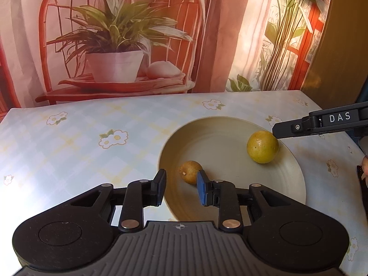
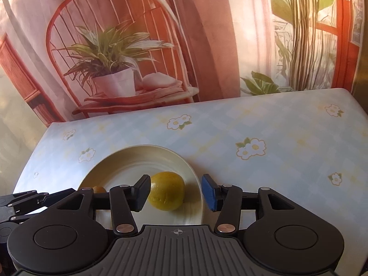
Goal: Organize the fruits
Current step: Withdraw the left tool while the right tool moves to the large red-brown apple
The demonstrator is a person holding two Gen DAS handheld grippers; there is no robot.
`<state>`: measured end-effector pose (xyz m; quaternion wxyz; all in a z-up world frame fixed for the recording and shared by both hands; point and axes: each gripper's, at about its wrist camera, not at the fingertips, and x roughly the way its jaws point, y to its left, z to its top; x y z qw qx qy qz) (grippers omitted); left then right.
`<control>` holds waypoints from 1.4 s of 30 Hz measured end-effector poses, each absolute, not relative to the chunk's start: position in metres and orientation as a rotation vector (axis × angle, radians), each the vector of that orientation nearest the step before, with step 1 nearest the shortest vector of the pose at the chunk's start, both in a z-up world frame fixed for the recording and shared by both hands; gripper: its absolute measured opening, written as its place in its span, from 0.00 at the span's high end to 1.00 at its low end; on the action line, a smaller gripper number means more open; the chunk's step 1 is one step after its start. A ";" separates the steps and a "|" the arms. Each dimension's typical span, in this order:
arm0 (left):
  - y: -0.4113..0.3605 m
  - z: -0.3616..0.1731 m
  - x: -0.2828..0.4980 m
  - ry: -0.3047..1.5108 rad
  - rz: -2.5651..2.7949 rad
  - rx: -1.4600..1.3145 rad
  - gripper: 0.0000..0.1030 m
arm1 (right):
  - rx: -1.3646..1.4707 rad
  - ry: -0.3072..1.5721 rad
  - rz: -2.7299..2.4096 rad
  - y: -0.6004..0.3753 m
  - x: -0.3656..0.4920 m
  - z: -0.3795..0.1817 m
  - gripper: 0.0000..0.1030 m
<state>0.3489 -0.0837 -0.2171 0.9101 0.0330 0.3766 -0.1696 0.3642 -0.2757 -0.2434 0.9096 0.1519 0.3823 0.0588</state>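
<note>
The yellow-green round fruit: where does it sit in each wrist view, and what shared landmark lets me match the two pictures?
Left wrist view: the yellow-green fruit lies right of centre, on the plate's right side, just below the right gripper's tip.
Right wrist view: the fruit sits low and central, between the right gripper's open jaws, near the plate's right rim.
Shared landmark: the small brown fruit on the same plate.

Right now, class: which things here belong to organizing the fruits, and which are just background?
Belongs to the job: yellow fruit; small brown fruit; plate; left gripper; right gripper.

Just there: floral tablecloth; printed backdrop.
</note>
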 end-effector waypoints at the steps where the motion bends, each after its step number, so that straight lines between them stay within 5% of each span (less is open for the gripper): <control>1: -0.082 -0.214 0.346 0.767 -0.344 0.069 0.63 | 0.312 0.782 0.122 -0.276 0.360 -0.240 0.55; 42: 0.055 -0.118 0.237 0.597 -0.101 0.010 0.63 | 0.388 0.592 0.216 -0.267 0.204 -0.211 0.45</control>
